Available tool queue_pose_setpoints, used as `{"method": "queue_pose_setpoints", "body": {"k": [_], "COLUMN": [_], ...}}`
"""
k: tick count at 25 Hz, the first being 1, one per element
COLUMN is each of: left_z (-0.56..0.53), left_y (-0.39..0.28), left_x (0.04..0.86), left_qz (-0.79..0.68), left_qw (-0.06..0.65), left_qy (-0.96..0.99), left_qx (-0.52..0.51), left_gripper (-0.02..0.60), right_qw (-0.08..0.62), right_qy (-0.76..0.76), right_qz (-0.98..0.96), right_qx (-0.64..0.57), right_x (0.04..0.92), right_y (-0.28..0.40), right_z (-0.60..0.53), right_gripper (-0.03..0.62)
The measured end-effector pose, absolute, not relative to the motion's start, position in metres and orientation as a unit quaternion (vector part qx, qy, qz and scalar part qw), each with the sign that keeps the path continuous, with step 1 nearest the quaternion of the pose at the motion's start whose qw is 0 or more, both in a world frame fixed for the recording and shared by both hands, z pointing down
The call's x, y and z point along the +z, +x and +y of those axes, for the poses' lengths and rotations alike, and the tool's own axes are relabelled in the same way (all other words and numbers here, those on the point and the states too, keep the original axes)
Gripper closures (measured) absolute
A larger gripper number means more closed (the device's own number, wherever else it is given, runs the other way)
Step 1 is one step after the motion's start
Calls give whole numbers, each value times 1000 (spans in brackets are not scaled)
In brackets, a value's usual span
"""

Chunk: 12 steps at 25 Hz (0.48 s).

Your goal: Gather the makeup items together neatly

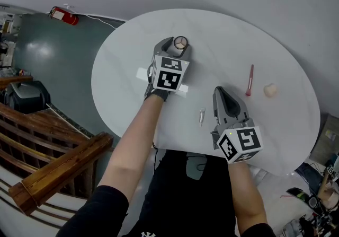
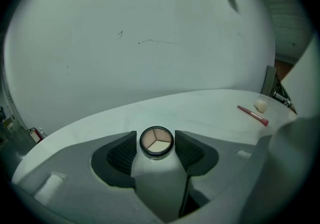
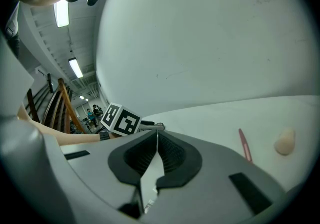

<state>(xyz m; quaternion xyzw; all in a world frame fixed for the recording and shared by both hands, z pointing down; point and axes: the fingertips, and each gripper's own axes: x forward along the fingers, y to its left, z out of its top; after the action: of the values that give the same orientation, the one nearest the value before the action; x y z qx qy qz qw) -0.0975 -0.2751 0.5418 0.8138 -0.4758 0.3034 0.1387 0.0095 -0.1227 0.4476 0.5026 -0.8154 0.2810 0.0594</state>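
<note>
A round white table (image 1: 228, 40) was seen from above, with a person's two bare forearms reaching over it, each hand holding a grey gripper topped by a black-and-white marker cube.

A small round compact (image 2: 156, 141), black-rimmed with three pale shades inside, lay flat on the table's far left part. All places below are given from this compact.

The left gripper (image 1: 179, 46) pointed down at the compact, one jaw on each side of it. Its jaws were spread wide and released. The ribbed pads (image 2: 121, 154) stood just beside the rim without pressing on it.

The right gripper (image 3: 156, 136) was to the right of the compact and nearer the person, well apart from it. Its jaws were clenched together with nothing between them.

A thin pink brush (image 1: 249, 80) lay well to the right of the compact, its length running away from the person. A small cream sponge (image 1: 270, 90) lay farther right still, just beside the brush. A little silver tube (image 1: 202, 116) lay nearer the person than the compact and slightly right, just beside the right gripper's left side.

Far to the left of the compact, off the table, a red fire extinguisher (image 1: 64, 16) lay on the floor by a dark green surface. Wooden rails (image 1: 58, 169) showed below that.
</note>
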Motion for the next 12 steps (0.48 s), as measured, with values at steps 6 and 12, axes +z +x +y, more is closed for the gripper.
{"method": "queue_pose_setpoints", "body": {"k": [6, 12], "left_z": [-280, -283], "left_y": [-90, -94], "left_x": [551, 549], "left_qz": [-469, -486], "left_qw": [151, 147], "left_qy": [810, 800], "left_qx": [318, 320], "left_gripper": [356, 357], "right_qw": [57, 57], "right_qy": [507, 512], "right_qz": [-812, -809], "right_qx": [284, 283], "right_x": [450, 447], "right_y": [18, 23], "right_z": [-125, -125], "right_gripper": [577, 576]}}
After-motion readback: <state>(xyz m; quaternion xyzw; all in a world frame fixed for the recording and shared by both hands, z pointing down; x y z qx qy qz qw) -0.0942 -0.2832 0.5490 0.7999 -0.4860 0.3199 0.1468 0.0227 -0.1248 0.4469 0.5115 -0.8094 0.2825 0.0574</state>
